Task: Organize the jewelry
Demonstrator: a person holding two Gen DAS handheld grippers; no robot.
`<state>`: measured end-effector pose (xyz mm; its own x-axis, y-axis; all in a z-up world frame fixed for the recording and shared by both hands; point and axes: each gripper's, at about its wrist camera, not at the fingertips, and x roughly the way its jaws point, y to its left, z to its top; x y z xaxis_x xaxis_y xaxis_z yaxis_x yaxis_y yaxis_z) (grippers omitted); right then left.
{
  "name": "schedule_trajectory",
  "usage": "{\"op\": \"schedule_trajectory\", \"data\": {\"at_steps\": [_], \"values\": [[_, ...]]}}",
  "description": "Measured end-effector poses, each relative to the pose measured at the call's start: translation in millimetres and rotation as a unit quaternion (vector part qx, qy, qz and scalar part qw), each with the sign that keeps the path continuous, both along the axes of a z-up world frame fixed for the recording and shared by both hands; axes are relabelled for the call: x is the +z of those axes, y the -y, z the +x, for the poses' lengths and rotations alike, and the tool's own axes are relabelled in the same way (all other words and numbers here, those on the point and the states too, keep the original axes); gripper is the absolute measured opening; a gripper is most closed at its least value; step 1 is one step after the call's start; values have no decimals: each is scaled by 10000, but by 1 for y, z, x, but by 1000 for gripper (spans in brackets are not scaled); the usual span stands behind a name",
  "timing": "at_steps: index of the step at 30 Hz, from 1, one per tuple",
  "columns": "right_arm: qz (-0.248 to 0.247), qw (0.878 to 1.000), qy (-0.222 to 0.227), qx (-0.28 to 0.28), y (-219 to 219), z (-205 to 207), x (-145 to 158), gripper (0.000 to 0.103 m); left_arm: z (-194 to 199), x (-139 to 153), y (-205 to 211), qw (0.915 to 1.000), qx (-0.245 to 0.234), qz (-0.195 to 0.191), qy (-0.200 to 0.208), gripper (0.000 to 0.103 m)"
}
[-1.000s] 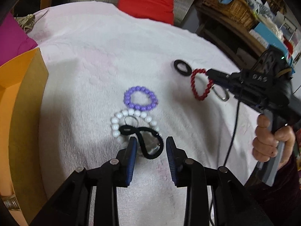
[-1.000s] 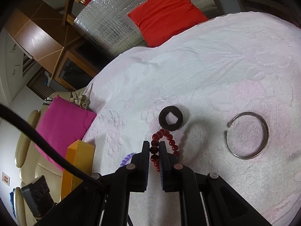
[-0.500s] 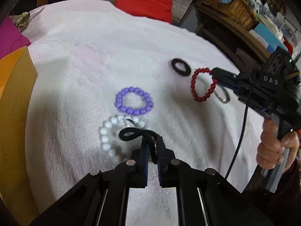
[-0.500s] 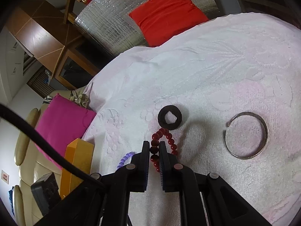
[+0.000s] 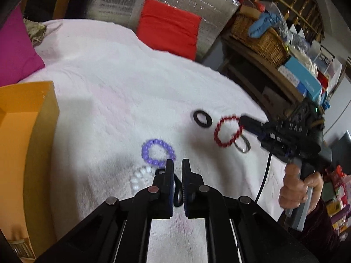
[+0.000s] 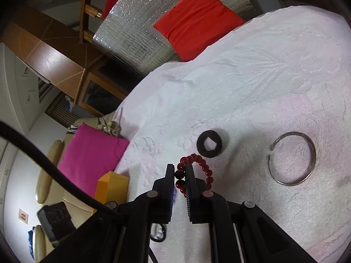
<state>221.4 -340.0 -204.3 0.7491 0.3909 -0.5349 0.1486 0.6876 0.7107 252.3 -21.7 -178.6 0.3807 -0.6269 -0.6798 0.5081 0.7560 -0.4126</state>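
Now the left claw has just been closing and is clamped on a black hair tie, whose loop shows between its jaws, over the white bead bracelet. Just beyond its tips lies the purple bead bracelet on the white textured cloth that covers the worktop. The right claw is pinched on the red bead bracelet — beads sit squeezed between its jaws. A black ring lies just past that bracelet, and a thin metal bangle rests apart to the right. An orange box stands at the cloth's left edge — near a magenta cushion.
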Motion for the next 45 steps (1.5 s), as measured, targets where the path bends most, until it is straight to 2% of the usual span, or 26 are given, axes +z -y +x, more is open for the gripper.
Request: {"op": "schedule_trajectory", "data": {"at_steps": [3,6,8,11,13,15,16,17,21,22,24,25,27,29,31,36,41,45], "values": [[31,10000,16,-45,1,0,2,11,-1,-3,1,9996,15,294,28,7],[-1,9999,-90,-52,-1,1,-2,11,2,-6,-5,9977,257,623,105,11],[-30,9999,-152,-49,0,1,-3,11,5,-12,-7,9957,393,830,68,14],[-26,9998,-199,-69,1,2,-5,11,9,-24,-4,9938,314,1057,-123,15],[-18,9998,-207,-79,3,1,-6,11,7,-31,4,9908,244,1320,-161,19],[-30,9997,-212,-75,3,1,-7,11,7,-35,10,9883,259,1498,-146,38],[-35,9997,-217,-69,3,1,-7,11,7,-37,13,9885,246,1485,-167,41],[-49,9997,-224,-60,3,2,-7,11,7,-39,16,9887,204,1476,-184,44],[-83,9996,-267,-34,2,3,-9,11,4,-43,28,9853,117,1705,31,44],[-91,9996,-273,-33,1,3,-10,11,4,-42,28,9856,132,1683,61,40],[-108,9995,-279,-42,1,2,-10,11,8,-42,26,9872,151,1589,-16,11],[-118,9995,-277,-51,2,2,-10,11,9,-42,23,9884,185,1507,-80,9],[-125,9995,-269,-78,3,1,-9,11,7,-34,20,9922,164,1236,-63,9],[-111,9995,-262,-110,4,0,-9,11,-2,-20,20,9949,17,999,148,9],[-96,9995,-271,-149,5,0,-9,11,-14,-2,22,9973,-212,597,376,9],[-77,9994,-246,-232,9,0,-7,11,-27,19,27,9970,-438,93,624,9],[-65,9992,-216,-329,15,-2,-6,11,-25,30,16,9958,-434,-448,668,9],[-49,9994,-159,-309,13,-2,-4,11,-26,41,6,9942,-356,-581,831,9]]}}
